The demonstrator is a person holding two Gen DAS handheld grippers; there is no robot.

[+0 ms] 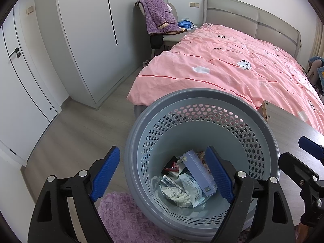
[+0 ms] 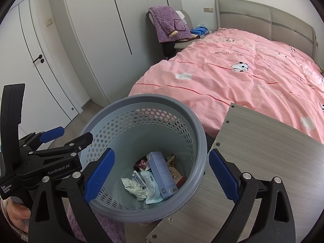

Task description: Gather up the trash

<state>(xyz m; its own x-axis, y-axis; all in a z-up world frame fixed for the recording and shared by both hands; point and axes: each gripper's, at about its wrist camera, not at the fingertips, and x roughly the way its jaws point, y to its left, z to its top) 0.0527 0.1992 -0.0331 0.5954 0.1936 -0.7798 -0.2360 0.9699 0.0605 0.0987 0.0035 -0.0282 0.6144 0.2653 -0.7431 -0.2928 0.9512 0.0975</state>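
- Left gripper (image 1: 163, 172): black plastic frame with triangular cut-outs in each arm; silver round pivot pins at the joints.
- Left gripper fingers (image 1: 105, 171): blue ribbed pads on the inner faces.
- Right gripper (image 2: 160, 177): same black frame, silver pins and blue ribbed pads.
- Markings, seen on the left gripper body in the right wrist view: white "GenRobot.AI" lettering; a label reading "Data Acquisition System".
- Hand (image 2: 18, 215): a pale, possibly knitted cuff at the wrist; view too marginal to confirm.
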